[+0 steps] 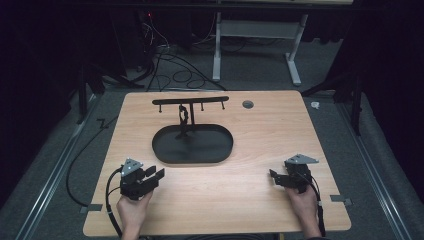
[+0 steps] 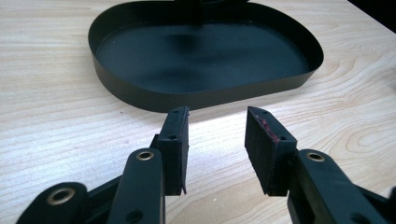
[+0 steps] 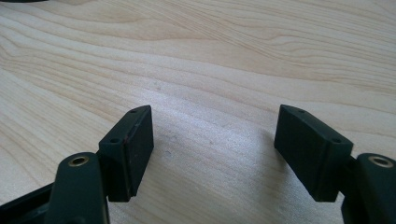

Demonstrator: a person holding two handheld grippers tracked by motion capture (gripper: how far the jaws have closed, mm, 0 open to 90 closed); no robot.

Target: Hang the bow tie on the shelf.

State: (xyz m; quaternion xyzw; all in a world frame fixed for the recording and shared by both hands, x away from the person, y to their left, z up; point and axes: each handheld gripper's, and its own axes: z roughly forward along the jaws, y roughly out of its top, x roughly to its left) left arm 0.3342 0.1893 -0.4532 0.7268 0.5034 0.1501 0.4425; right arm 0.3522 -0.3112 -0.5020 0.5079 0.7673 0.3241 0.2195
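Observation:
A black oval tray lies on the middle of the wooden table. From its back rises a thin black stand with a crossbar that carries small hooks. My left gripper rests at the table's front left, open, pointing at the tray. In the left gripper view the tray's near wall stands just beyond the open gripper, with nothing between the jaws. My right gripper rests at the front right, open and empty; the right gripper view shows its tips over bare wood.
A small round grommet hole sits near the table's far edge. Cables lie on the grey floor beyond the table, next to a white desk frame. A person's hands come in from the bottom.

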